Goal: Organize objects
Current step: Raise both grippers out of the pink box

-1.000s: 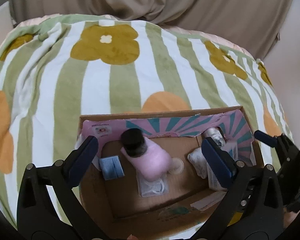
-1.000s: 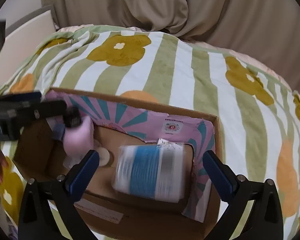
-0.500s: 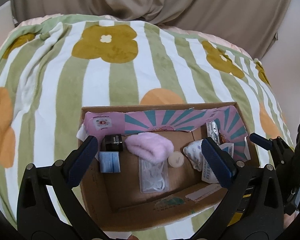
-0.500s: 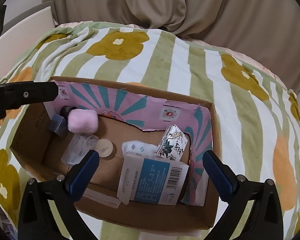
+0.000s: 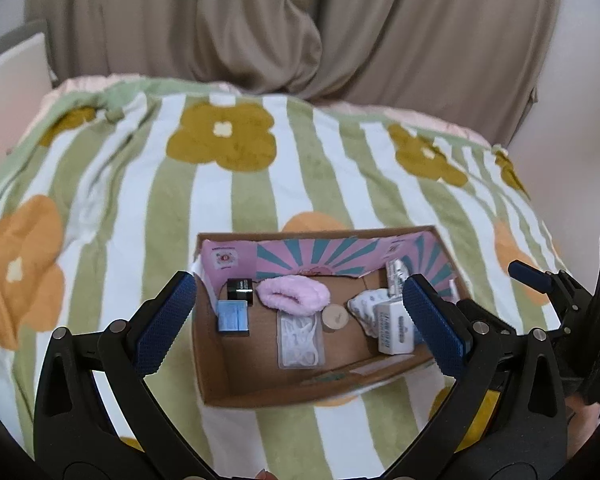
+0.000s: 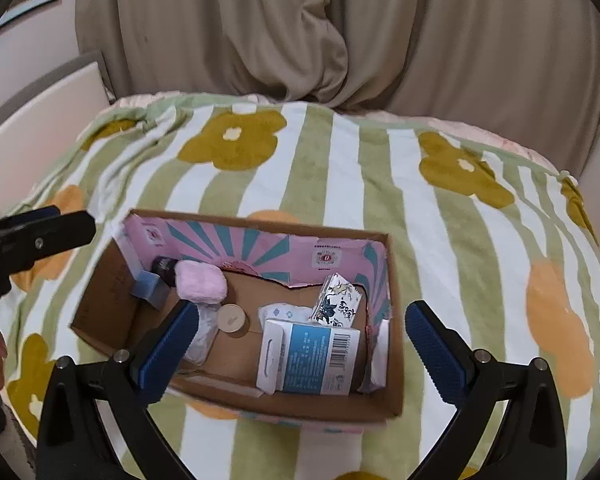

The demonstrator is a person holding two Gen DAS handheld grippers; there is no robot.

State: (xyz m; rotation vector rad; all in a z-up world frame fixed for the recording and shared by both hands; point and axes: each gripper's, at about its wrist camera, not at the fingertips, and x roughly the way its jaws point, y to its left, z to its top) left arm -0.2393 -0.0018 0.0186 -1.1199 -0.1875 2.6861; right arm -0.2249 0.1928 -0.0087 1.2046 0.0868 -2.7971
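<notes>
A cardboard box (image 5: 210, 360) with a pink and teal inner flap sits on the striped flower blanket; it also shows in the right wrist view (image 6: 392, 360). Inside lie a pink fluffy item (image 5: 294, 294) (image 6: 200, 284), a black jar (image 5: 240, 289), a small blue box (image 5: 233, 316), a clear packet (image 5: 301, 340), a round beige lid (image 5: 335, 317) (image 6: 231, 318), and a white and blue package (image 6: 308, 356) (image 5: 394, 326). My left gripper (image 5: 300, 320) is open and empty above the box. My right gripper (image 6: 300, 348) is open and empty above it.
The green and white striped blanket (image 5: 236, 196) with flowers covers the bed. A beige curtain (image 5: 300, 28) hangs behind. A white board (image 6: 40, 132) stands at the left. The right gripper also shows at the right edge of the left wrist view (image 5: 548, 284).
Both grippers have drawn up and back from the box. The pink item with the black jar and the white and blue package were let go and now lie in the box.
</notes>
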